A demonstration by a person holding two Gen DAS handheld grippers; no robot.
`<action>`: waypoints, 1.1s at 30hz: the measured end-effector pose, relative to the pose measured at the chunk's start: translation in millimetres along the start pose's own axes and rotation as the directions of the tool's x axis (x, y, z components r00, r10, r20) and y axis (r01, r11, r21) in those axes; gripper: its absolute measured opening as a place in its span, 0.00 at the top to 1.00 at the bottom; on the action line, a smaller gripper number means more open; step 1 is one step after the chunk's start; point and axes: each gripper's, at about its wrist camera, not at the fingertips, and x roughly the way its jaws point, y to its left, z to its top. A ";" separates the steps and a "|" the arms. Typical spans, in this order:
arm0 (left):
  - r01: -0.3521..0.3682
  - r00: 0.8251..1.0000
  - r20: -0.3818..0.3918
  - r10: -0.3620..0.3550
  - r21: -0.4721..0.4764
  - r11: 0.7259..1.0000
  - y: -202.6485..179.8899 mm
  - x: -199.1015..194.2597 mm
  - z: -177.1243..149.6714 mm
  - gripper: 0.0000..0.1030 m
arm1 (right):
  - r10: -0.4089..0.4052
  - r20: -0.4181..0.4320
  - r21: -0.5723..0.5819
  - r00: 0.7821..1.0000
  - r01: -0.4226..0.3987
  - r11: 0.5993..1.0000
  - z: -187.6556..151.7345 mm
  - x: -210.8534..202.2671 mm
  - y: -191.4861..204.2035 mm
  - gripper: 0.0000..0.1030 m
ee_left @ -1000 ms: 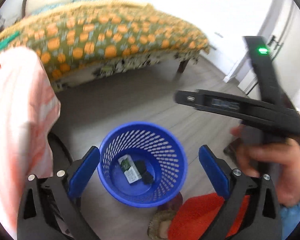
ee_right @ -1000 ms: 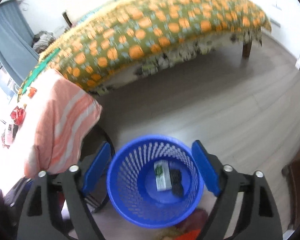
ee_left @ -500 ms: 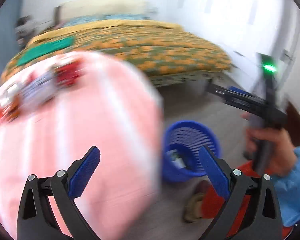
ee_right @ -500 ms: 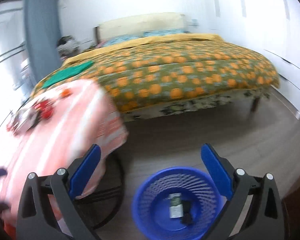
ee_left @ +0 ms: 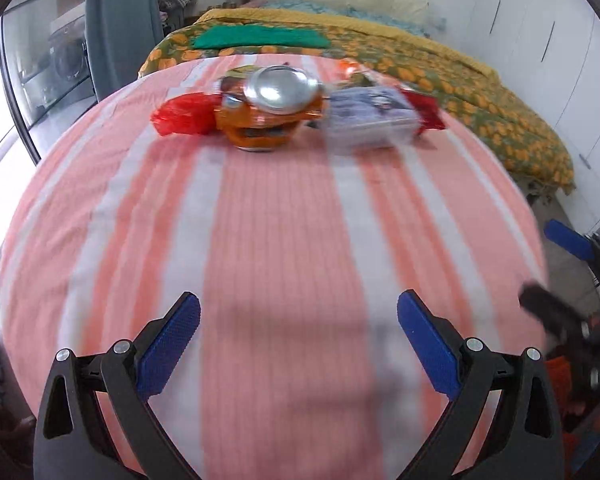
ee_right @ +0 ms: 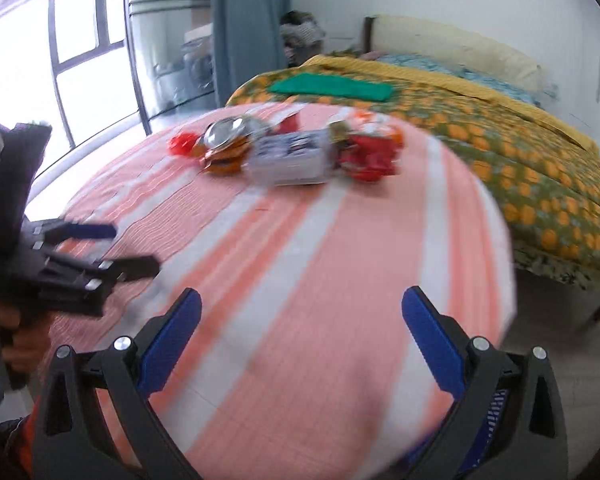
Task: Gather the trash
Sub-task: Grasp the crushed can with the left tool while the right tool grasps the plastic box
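Both grippers hang over the near part of a round table (ee_left: 284, 248) under a pink-and-white striped cloth. The left gripper (ee_left: 298, 336) is spread wide with nothing between its fingers; so is the right gripper (ee_right: 300, 332).

The trash sits bunched at the far side, upper centre of both views: a crushed orange can (ee_left: 270, 110), a red wrapper (ee_left: 182, 116) to its left, a pale packet (ee_left: 370, 120) to its right, and what looks like more red wrapping (ee_right: 370, 158) beyond, though blur hides detail.

Bare cloth fills the stretch between fingers and pile. The table's right edge drops to floor, with a bed (ee_right: 520, 148) close behind.
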 end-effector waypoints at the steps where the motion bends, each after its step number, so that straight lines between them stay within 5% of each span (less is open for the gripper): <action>1: -0.010 1.000 -0.007 0.010 0.005 1.000 6.0 6.5 6.6 0.05 | 0.004 -0.008 -0.002 1.000 -0.004 1.000 -2.0 2.8 4.8 0.05; 18: -0.066 0.997 -0.025 0.066 0.024 0.998 22.2 99.3 119.9 0.05 | 0.010 0.083 0.019 0.996 -0.012 1.000 -23.3 -20.5 5.0 0.05; 21: -0.074 0.997 -0.022 0.075 0.031 0.997 20.4 102.5 123.5 0.08 | 0.008 0.094 0.034 0.996 -0.011 0.999 -26.5 -23.4 0.4 0.05; 25: -0.081 0.997 0.012 0.080 0.036 0.996 20.2 99.4 123.7 0.29 | 0.004 0.098 0.042 0.995 -0.008 0.999 -28.5 -25.5 -2.7 0.05; 33: -0.013 1.000 -0.009 0.014 0.041 0.999 25.0 60.6 78.7 0.29 | -0.028 0.100 0.048 0.995 0.023 0.999 -33.7 -32.0 -12.9 0.05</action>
